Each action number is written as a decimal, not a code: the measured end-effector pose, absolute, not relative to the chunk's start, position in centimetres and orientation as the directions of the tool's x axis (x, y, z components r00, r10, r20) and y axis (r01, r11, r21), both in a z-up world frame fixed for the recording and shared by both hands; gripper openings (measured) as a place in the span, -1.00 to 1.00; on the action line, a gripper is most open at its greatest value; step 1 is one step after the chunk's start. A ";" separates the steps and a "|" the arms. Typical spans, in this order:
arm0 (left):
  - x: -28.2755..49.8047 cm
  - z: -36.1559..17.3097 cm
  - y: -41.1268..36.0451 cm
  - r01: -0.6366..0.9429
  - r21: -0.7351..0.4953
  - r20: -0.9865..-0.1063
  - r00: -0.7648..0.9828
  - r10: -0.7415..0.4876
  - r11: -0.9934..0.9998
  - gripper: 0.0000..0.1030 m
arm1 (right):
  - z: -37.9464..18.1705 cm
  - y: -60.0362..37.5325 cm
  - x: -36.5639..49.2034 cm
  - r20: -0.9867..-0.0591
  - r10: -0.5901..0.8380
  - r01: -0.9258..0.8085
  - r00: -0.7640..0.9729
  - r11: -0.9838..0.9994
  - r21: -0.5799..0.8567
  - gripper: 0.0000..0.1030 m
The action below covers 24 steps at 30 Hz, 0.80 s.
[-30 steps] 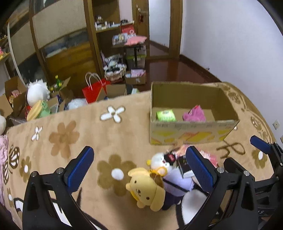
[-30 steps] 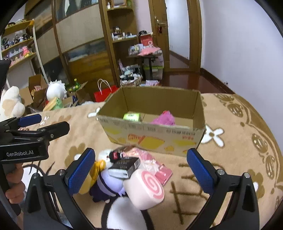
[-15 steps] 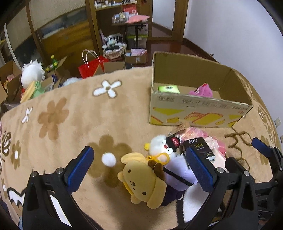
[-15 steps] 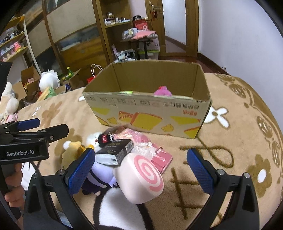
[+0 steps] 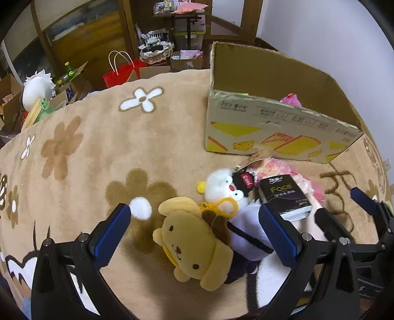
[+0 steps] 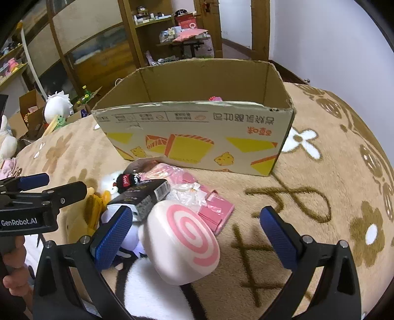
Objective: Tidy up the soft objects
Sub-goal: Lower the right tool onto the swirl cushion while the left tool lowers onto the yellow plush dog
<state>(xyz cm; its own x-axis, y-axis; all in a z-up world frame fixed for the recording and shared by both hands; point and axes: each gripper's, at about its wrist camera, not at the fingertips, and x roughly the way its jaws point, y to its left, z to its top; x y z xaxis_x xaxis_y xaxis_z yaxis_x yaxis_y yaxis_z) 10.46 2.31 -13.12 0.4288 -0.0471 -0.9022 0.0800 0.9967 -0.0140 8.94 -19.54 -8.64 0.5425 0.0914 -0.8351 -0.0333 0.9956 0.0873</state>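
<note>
A yellow dog plush (image 5: 197, 243) lies on the beige flowered blanket (image 5: 98, 152) between the open jaws of my left gripper (image 5: 194, 233). Beside it lie a white and purple plush (image 5: 221, 187) and a black tissue pack (image 5: 285, 197). A pink swirl cushion (image 6: 182, 241) lies between the open jaws of my right gripper (image 6: 194, 233), next to pink packets (image 6: 209, 204). An open cardboard box (image 6: 197, 137) stands just beyond the pile, with a pink soft item (image 5: 291, 99) inside. The box also shows in the left wrist view (image 5: 270, 133).
Beyond the blanket's far edge are a red paper bag (image 5: 120, 71), cardboard boxes (image 5: 9, 98), a white plush (image 5: 37, 88) and wooden shelves (image 6: 152, 22). A white wall (image 5: 332, 37) is at the right.
Both grippers have come down and closer to the pile. The dog plush now sits between the left jaws and the swirl cushion between the right jaws. Nothing has been gripped.
</note>
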 end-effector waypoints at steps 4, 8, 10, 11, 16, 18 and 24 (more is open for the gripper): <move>10.7 -14.1 2.6 0.063 -0.018 -0.913 0.405 -0.042 0.998 0.99 | -9.0 -19.7 9.0 -0.841 0.086 -0.023 0.534 0.996 0.087 1.00; 10.8 -14.8 2.9 0.057 -0.038 -0.924 0.379 -0.057 0.998 0.99 | -9.6 -19.7 9.1 -0.851 0.076 -0.018 0.520 0.997 0.078 1.00; 10.8 -15.2 3.0 0.051 -0.049 -0.929 0.365 -0.064 0.997 0.99 | -9.9 -19.7 9.2 -0.855 0.076 -0.017 0.513 0.997 0.078 1.00; 10.7 -15.4 2.9 0.051 -0.050 -0.930 0.361 -0.066 0.997 0.99 | -10.0 -19.6 9.2 -0.857 0.075 -0.017 0.510 0.997 0.077 1.00; 10.8 -16.7 2.8 0.045 -0.063 -0.944 0.323 -0.074 0.997 0.97 | -10.5 -19.5 9.3 -0.864 0.069 -0.019 0.499 0.997 0.068 1.00; 10.8 -17.1 2.9 0.037 -0.068 -0.947 0.311 -0.076 0.997 0.97 | -10.6 -19.5 9.4 -0.866 0.071 -0.016 0.496 0.997 0.072 1.00; 10.9 -17.4 3.0 0.026 -0.086 -0.949 0.302 -0.090 0.996 0.89 | -10.9 -19.4 9.3 -0.868 0.064 -0.012 0.493 0.998 0.067 1.00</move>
